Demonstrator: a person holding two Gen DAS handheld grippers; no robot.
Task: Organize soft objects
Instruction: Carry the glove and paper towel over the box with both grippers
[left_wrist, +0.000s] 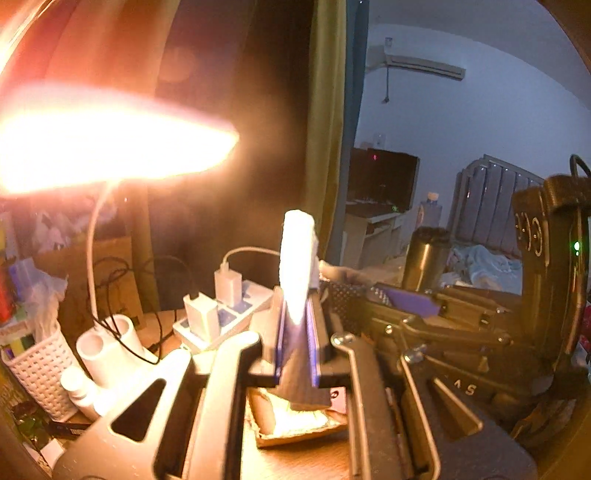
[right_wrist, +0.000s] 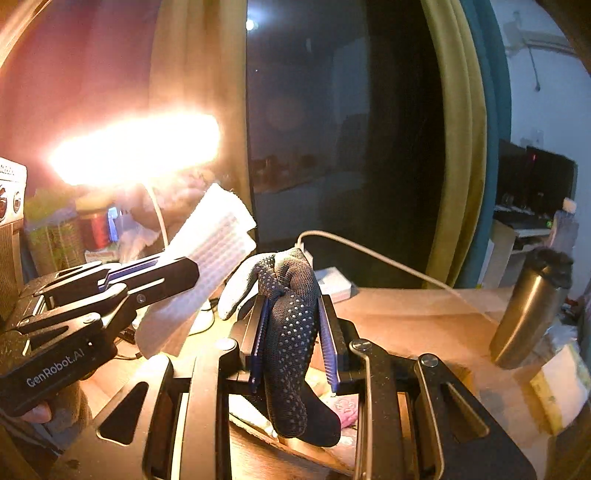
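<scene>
Black dotted glove (right_wrist: 291, 332), bunched, drooping

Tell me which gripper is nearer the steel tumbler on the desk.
Right. The right gripper, holding the black glove, lies between the steel tumbler and the left gripper, which sits farther off.

Home bedroom, bed (left_wrist: 491, 229), air conditioner (left_wrist: 424, 64), curtains (right_wrist: 465, 147)

Both hand-held grippers (left_wrist: 297, 325) (right_wrist: 295, 325) clamped, raised
</scene>
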